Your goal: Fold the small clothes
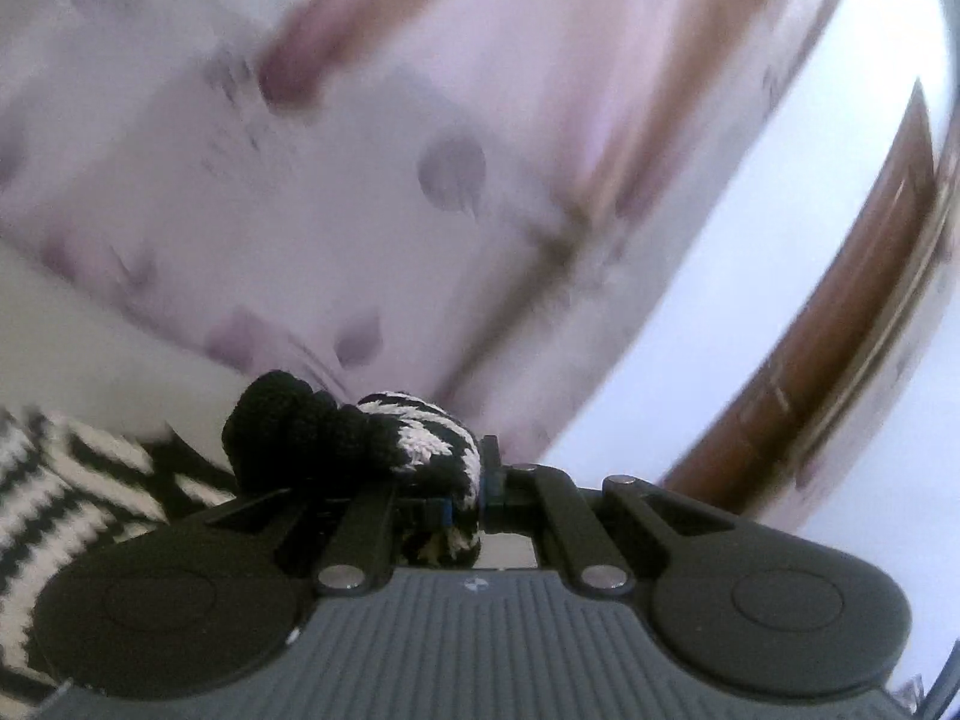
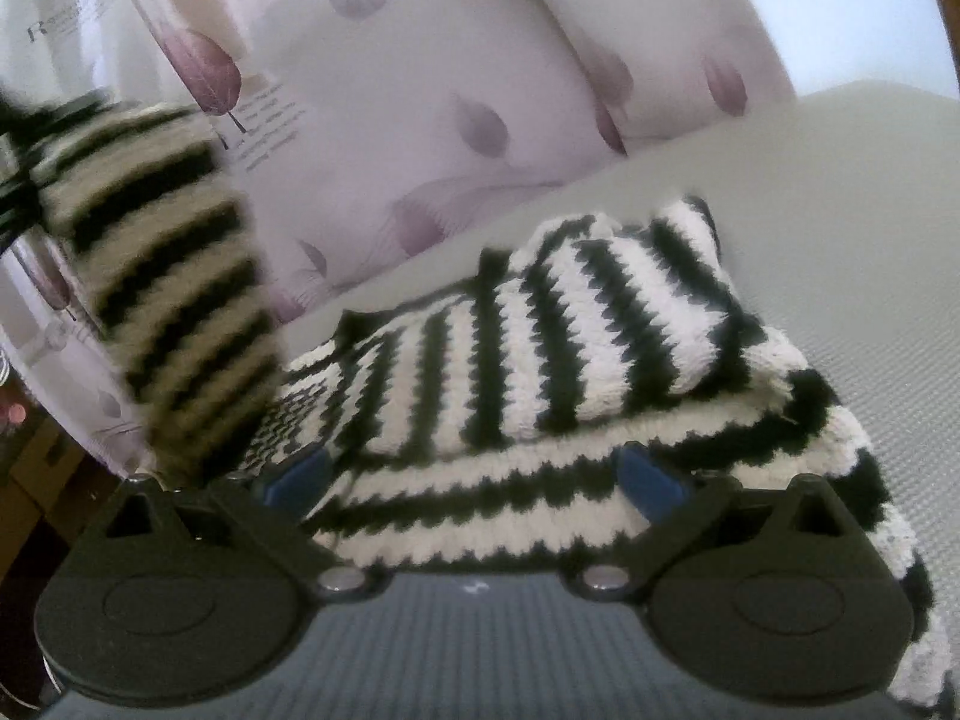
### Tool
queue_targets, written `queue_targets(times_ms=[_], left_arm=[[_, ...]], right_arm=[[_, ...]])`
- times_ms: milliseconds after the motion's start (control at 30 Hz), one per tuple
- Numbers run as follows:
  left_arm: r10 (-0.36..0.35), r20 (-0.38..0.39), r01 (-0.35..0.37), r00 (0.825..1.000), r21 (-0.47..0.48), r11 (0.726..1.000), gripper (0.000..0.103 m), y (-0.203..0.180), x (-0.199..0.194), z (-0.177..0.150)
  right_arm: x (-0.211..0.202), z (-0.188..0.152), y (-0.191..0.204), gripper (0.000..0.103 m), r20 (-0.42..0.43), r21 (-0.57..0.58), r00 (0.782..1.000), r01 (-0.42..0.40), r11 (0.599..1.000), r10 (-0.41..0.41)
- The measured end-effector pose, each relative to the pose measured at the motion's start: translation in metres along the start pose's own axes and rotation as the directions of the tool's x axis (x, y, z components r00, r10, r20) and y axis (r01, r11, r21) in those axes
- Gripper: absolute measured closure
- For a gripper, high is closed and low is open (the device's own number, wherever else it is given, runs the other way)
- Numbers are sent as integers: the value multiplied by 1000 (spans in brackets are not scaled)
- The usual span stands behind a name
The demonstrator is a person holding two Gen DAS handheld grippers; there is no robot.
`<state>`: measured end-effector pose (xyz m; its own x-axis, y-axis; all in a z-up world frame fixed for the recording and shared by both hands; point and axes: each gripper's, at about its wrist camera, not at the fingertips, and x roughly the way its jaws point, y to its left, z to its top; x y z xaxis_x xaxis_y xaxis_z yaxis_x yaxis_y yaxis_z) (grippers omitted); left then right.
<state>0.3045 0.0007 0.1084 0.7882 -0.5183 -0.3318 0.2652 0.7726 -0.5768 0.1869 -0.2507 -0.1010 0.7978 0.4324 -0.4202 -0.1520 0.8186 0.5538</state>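
A small black-and-white striped knit garment (image 2: 540,360) lies partly folded on the grey surface (image 2: 840,240). My left gripper (image 1: 462,498) is shut on a bunched end of the garment (image 1: 420,438) and holds it lifted; that lifted part hangs blurred at the left of the right wrist view (image 2: 174,300). My right gripper (image 2: 480,474) is open, its blue pads (image 2: 651,480) on either side of the garment's near edge, with the knit lying between and over them.
Pillows with purple leaf print (image 2: 420,120) stand behind the garment, also blurred in the left wrist view (image 1: 360,180). A brown wooden frame (image 1: 840,330) runs along a white wall at the right.
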Motion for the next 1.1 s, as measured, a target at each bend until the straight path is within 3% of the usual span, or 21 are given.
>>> queue_targets(times_ms=[133,200,267,333,400,467,533,633,767,867,1000,1067,1100], left_arm=[[-31,-106,34,994,29,999,96,-6,52,-48],[-57,-151,64,987,47,997,90,0,72,-69],[-59,-194,71,979,56,996,55,7,86,-82],[-59,-208,71,976,50,996,36,14,87,-92],[-66,-177,78,982,61,995,27,17,78,-95],[-62,-139,70,988,58,996,10,25,63,-90],[-58,-80,61,995,34,998,2,36,48,-82],[-47,-8,48,999,41,998,0,53,16,-77],[-37,-50,41,998,85,995,0,46,24,-69],[-130,-72,138,989,121,983,0,20,36,-62],[-283,-112,300,953,201,932,0,-20,39,-64],[-324,-98,339,941,237,911,0,-28,28,-68],[-314,-65,320,947,256,912,0,-26,16,-71]], right_arm=[[-2,-1,-15,0,-10,57,1000,-18,998,19],[-3,-1,-21,1,-2,92,999,-42,995,42],[-4,-2,-23,0,5,102,999,-53,993,52],[-4,-2,-23,0,6,99,998,-58,993,58],[-4,-2,-25,0,8,103,998,-66,992,65],[-6,-2,-28,0,16,112,997,-75,991,74],[-7,-2,-28,0,24,116,997,-78,990,75],[-10,0,-23,0,40,87,998,-60,994,57],[-11,-1,-6,0,48,2,998,-33,999,33],[-5,-2,-4,1,14,-9,1000,-17,1000,17],[-7,-3,-14,0,23,42,1000,-21,999,20],[-8,-3,-19,0,28,71,999,-24,997,22],[-9,-4,-20,0,30,77,999,-27,997,25]])
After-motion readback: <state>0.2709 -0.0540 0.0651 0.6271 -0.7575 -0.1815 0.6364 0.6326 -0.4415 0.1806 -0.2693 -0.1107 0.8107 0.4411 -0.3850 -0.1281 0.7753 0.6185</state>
